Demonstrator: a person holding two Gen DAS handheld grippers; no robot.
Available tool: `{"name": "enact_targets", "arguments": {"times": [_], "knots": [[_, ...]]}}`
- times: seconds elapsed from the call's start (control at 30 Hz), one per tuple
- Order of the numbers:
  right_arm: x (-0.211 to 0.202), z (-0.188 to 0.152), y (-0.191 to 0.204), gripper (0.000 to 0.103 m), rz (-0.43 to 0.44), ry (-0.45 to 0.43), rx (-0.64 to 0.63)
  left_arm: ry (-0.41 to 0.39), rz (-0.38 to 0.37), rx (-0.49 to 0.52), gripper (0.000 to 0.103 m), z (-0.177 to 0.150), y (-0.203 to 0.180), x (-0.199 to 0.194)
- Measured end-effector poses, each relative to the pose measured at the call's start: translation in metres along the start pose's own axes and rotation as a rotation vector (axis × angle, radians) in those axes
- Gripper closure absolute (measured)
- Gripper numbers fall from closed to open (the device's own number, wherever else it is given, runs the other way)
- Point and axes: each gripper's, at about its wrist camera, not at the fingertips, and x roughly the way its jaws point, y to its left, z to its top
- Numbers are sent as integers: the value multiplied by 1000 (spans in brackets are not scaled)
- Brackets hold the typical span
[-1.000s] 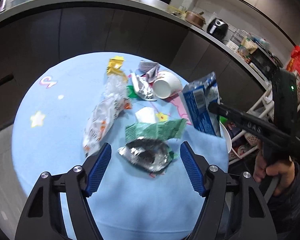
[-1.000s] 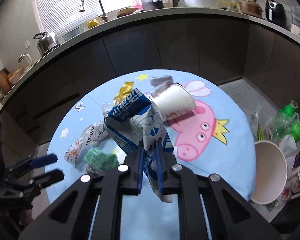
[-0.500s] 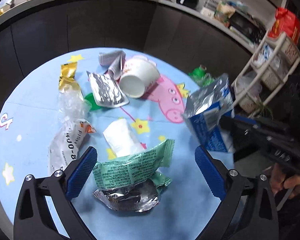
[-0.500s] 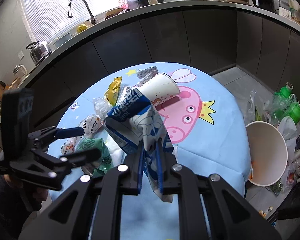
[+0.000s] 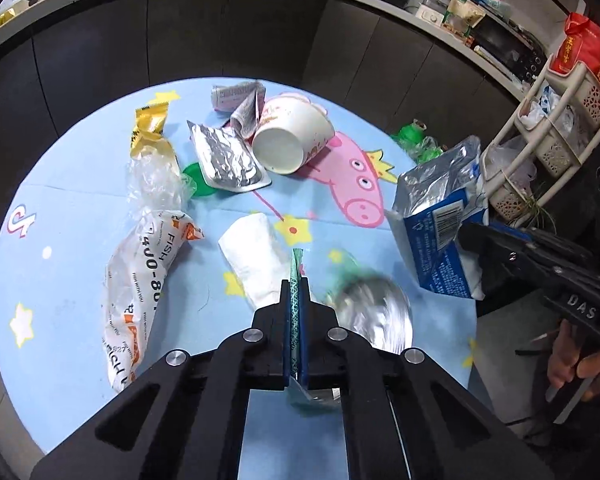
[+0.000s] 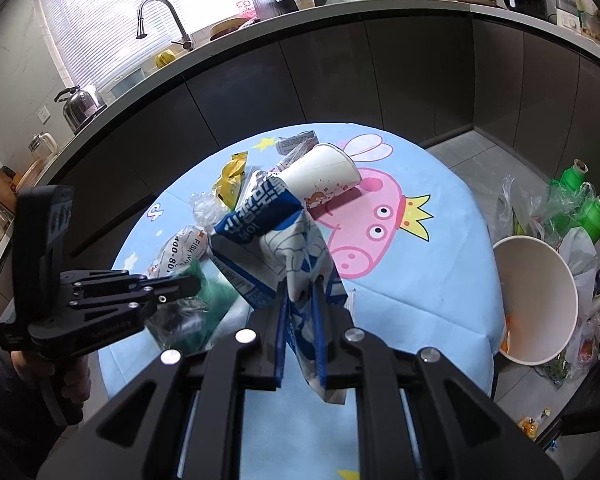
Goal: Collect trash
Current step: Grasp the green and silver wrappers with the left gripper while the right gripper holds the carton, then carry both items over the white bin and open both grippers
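Observation:
My left gripper (image 5: 296, 284) is shut on a green wrapper (image 5: 296, 308), seen edge-on between the blue pads; a blurred silver foil wrapper (image 5: 374, 308) hangs beside it above the table. My right gripper (image 6: 300, 300) is shut on a blue and white milk carton (image 6: 268, 236), held above the table's right side; the carton also shows in the left wrist view (image 5: 440, 224). On the round blue table (image 5: 80, 208) lie a white paper cup (image 5: 290, 138), a foil pouch (image 5: 226, 156), a yellow wrapper (image 5: 150, 128), a white fish bag (image 5: 148, 276) and a napkin (image 5: 256, 256).
A large white paper bucket (image 6: 536, 296) stands on the floor right of the table, with green bottles (image 6: 580, 196) in plastic bags behind it. A white basket rack (image 5: 556, 120) stands at the right. Dark cabinets and a counter curve behind the table.
My left gripper was open over the green and foil wrappers; it has shut on the green wrapper and lifted it. The right gripper still holds the carton.

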Motion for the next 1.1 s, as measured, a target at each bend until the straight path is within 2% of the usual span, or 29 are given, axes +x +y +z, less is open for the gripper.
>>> {"name": "enact_targets", "arguments": {"times": [0.33,0.53,0.77,1.1], "knots": [[-31,4,-6,90,2,-67,10,-148,4,-27,101,20,-28,-59],[-55,6,-27,90,-30,-116,47,-215,-40,-42,101,35,-50,-75],[-79,4,-69,90,-87,-165,128,-223,-100,-41,101,56,-79,-63],[-92,-13,-146,90,-183,-200,260,-206,-173,10,101,97,-147,-22]]}}
